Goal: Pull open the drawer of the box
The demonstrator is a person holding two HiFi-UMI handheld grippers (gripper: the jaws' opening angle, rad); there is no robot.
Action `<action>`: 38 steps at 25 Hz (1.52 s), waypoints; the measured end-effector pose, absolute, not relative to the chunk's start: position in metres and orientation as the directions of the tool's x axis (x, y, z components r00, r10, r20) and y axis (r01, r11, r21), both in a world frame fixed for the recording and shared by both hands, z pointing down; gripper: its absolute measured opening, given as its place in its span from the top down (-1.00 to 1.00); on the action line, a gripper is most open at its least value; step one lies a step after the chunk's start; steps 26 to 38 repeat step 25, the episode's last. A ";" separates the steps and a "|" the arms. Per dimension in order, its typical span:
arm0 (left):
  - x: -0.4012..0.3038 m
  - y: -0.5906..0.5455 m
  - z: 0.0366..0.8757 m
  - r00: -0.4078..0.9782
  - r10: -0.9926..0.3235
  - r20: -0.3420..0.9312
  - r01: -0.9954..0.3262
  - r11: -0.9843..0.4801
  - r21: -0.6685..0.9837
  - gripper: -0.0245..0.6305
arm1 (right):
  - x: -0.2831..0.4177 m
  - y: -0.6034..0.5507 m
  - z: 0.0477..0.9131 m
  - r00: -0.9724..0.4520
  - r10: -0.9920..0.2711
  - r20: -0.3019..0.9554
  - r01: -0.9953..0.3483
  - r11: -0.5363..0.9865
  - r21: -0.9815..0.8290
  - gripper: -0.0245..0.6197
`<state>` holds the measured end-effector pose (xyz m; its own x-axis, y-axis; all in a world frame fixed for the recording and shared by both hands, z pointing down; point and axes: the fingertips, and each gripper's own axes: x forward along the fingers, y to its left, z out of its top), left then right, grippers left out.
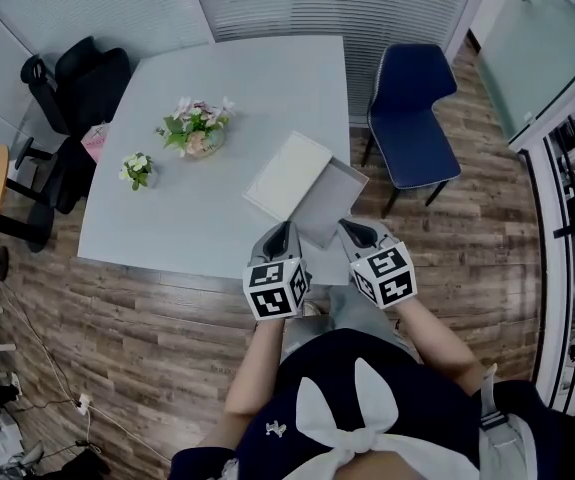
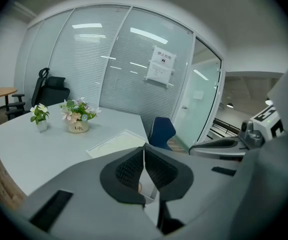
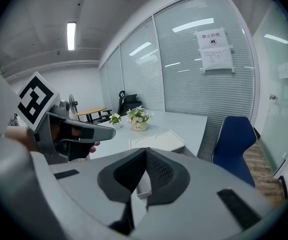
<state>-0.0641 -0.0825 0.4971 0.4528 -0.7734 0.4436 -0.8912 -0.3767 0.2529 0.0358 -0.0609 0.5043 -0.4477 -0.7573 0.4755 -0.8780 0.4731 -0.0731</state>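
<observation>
On the white table (image 1: pixel 187 218) lies a flat white box (image 1: pixel 287 173), its drawer (image 1: pixel 333 204) slid out toward me at the near edge. My left gripper (image 1: pixel 286 232) hovers just before the drawer's near left corner, shut and empty. My right gripper (image 1: pixel 352 228) hangs by the drawer's near right corner, also shut with nothing in it. In the left gripper view the pads (image 2: pixel 133 168) meet above the box (image 2: pixel 114 143). The right gripper view shows its jaws closed, the box (image 3: pixel 156 141) beyond, and the left gripper (image 3: pixel 78 130) at the left.
Two small flower pots (image 1: pixel 199 128) (image 1: pixel 138 169) stand on the far left of the table. A blue chair (image 1: pixel 412 118) sits at the table's right side, a black office chair (image 1: pixel 75 93) at the far left. Glass walls with blinds close the room behind.
</observation>
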 end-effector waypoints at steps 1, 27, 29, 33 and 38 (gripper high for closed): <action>-0.063 -0.081 0.494 0.453 -0.776 0.438 -0.891 -0.386 0.238 0.84 | 0.034 -0.060 0.503 -0.449 -0.758 0.473 -0.877 0.474 -0.073 0.91; -0.054 -0.061 0.488 0.470 -0.771 0.430 -0.881 -0.438 0.178 0.85 | 0.024 -0.044 0.490 -0.458 -0.764 0.454 -0.873 0.483 -0.066 0.92; -0.054 -0.061 0.488 0.470 -0.771 0.430 -0.881 -0.438 0.178 0.85 | 0.024 -0.044 0.490 -0.458 -0.764 0.454 -0.873 0.483 -0.066 0.92; -0.054 -0.061 0.488 0.470 -0.771 0.430 -0.881 -0.438 0.178 0.85 | 0.024 -0.044 0.490 -0.458 -0.764 0.454 -0.873 0.483 -0.066 0.92; -0.054 -0.061 0.488 0.470 -0.771 0.430 -0.881 -0.438 0.178 0.85 | 0.024 -0.044 0.490 -0.458 -0.764 0.454 -0.873 0.483 -0.066 0.92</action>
